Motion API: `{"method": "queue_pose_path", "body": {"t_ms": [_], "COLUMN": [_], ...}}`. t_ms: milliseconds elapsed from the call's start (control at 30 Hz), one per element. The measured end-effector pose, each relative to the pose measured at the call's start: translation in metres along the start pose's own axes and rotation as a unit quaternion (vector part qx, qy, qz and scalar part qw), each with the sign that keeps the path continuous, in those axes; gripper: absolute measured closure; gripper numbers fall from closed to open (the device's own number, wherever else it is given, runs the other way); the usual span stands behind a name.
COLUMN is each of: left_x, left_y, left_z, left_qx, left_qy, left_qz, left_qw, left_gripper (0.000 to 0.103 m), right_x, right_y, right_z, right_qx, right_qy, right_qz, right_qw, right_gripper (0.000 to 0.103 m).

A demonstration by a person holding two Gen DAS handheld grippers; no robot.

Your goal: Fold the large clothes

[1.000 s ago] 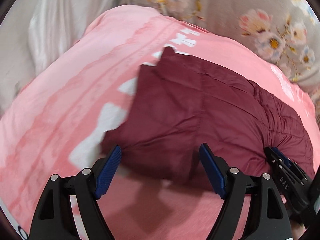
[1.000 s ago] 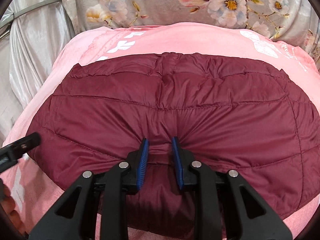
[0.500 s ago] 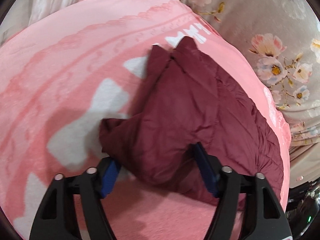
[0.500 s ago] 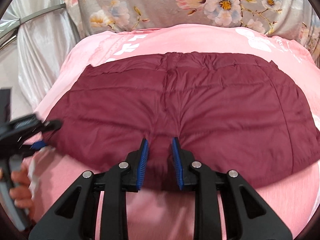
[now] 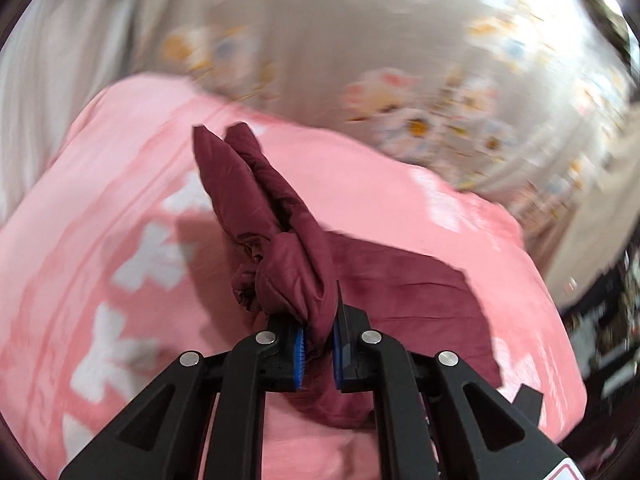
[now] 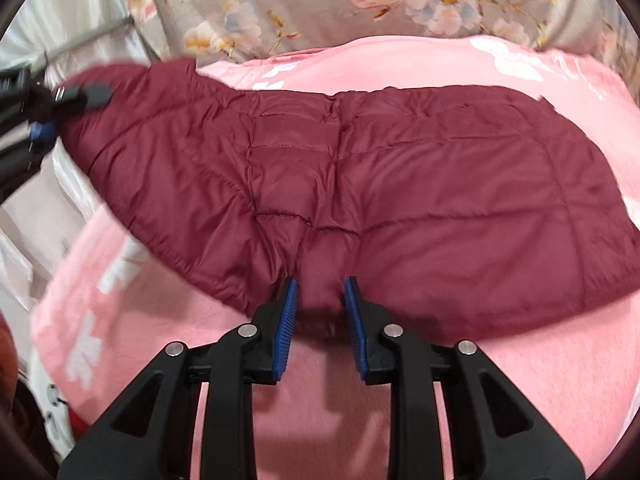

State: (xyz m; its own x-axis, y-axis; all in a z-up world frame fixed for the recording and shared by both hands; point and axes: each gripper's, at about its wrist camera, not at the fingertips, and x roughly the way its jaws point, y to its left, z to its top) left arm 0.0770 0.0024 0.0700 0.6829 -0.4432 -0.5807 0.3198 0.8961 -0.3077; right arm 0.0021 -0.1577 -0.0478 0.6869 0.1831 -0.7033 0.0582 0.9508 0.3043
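The left gripper [image 5: 318, 346] is clamped on a bunched end of the maroon quilted jacket [image 6: 400, 184], lifted off the pink blanket [image 6: 520, 380]; the right gripper [image 6: 320, 320] pinches the near hem, with the jacket's body lying flat. The slick padded fabric may slip from either narrow pinch, and a pull across may drag the flat body askew.

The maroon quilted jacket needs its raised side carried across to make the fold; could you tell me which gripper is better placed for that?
The left gripper. It is shut on a lifted, bunched end of the maroon jacket, clear of the pink blanket. The right gripper pinches the near hem low down, better suited to anchoring.
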Motion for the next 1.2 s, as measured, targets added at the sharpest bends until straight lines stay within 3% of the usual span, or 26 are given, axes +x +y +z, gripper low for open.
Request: {"method": "queue_pose_path", "body": {"t_ms": [100,267,400,500,533,567,633,700,767,833,900,1000,1133,1200], "left_x": [0.011,0.048,0.107,0.122,0.117,0.109,0.084,0.057,0.036,0.023,0.022,0.036,0.041,0.043], "left_y": [-0.048,-0.118,-0.156,-0.163,-0.162,-0.161,-0.15,-0.137,-0.119,-0.097,-0.076,-0.043,-0.022,-0.022], "left_z": [0.003,-0.022,-0.069,-0.1,-0.105,-0.106,-0.106,-0.099,-0.091,-0.083,-0.076,-0.069,-0.067,-0.066], "left_qx": [0.043,0.096,0.111,0.11,0.111,0.111,0.102,0.082,0.065,0.054,0.038,0.001,-0.014,-0.004], "left_qy": [0.013,0.065,0.165,0.214,0.212,0.208,0.197,0.174,0.145,0.117,0.105,0.111,0.104,0.103], "left_qz": [-0.028,-0.056,-0.071,-0.067,-0.07,-0.075,-0.099,-0.109,-0.113,-0.078,-0.017,0.057,0.097,0.105], "left_qw": [0.9986,0.9916,0.9775,0.9681,0.9685,0.9688,0.9699,0.9753,0.9807,0.9885,0.9936,0.9922,0.9897,0.9891], "left_gripper": [0.096,0.096,0.088,0.085,0.078,0.071,0.041,0.027,0.024,0.021,0.021,0.022,0.022,0.022], "right_x": [-0.028,-0.076,-0.099,-0.11,-0.113,-0.116,-0.122,-0.128,-0.124,-0.118,-0.1,-0.078,-0.06,-0.055], "right_y": [-0.023,-0.078,-0.121,-0.148,-0.152,-0.155,-0.156,-0.152,-0.148,-0.139,-0.13,-0.121,-0.113,-0.112], "right_z": [-0.002,-0.006,-0.005,0.0,0.002,0.006,0.018,0.029,0.046,0.054,0.061,0.058,0.044,0.046], "right_qx": [0.014,0.055,0.097,0.126,0.131,0.134,0.131,0.121,0.114,0.108,0.106,0.119,0.131,0.117], "right_qy": [-0.01,-0.029,-0.042,-0.049,-0.052,-0.057,-0.075,-0.095,-0.108,-0.108,-0.083,-0.04,-0.012,-0.015], "right_qz": [-0.02,-0.098,-0.14,-0.145,-0.143,-0.138,-0.128,-0.111,-0.083,-0.061,-0.034,0.0,0.017,0.007], "right_qw": [1.0,0.993,0.984,0.98,0.98,0.98,0.98,0.982,0.984,0.986,0.99,0.992,0.991,0.993], "right_gripper": [0.079,0.078,0.078,0.077,0.072,0.062,0.052,0.047,0.04,0.035,0.032,0.031,0.032,0.057]}}
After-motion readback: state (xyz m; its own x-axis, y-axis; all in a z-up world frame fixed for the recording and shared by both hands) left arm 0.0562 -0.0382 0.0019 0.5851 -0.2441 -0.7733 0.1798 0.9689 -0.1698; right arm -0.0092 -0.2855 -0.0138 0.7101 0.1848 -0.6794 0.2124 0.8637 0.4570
